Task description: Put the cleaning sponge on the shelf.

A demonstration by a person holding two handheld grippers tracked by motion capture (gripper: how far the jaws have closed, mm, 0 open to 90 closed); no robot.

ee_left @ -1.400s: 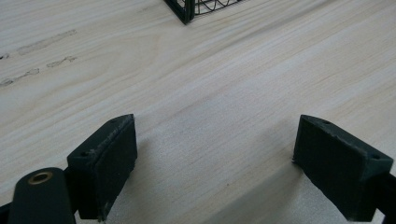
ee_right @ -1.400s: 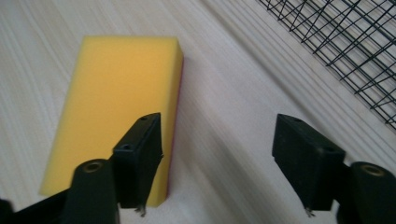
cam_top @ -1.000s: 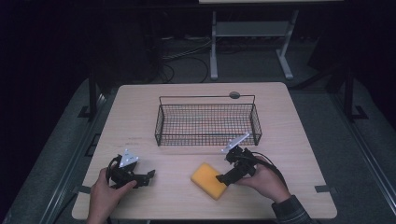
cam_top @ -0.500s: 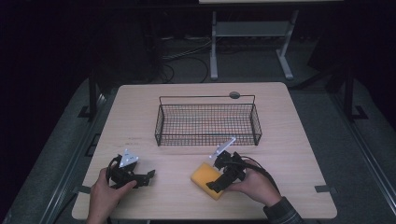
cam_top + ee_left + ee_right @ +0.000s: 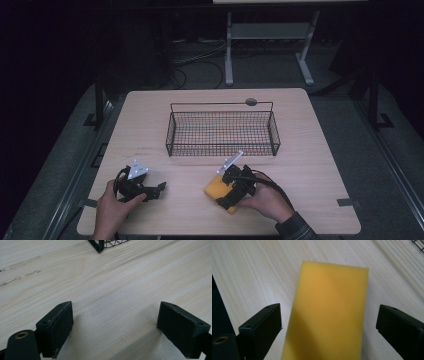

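The right claw (image 5: 329,335) is wide open around the yellow sponge (image 5: 329,315) near the wire basket (image 5: 222,131), so it must squeeze next, while the left claw (image 5: 122,332) waits open and empty.

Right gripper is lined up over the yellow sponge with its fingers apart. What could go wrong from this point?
1. The sponge lies slightly skewed between the open right gripper fingers, so closing may twist it rather than pinch it squarely.
2. The sponge sits near the table front edge; a nudge could push it off.
3. The wire basket wall stands close behind; a low lift might catch it.
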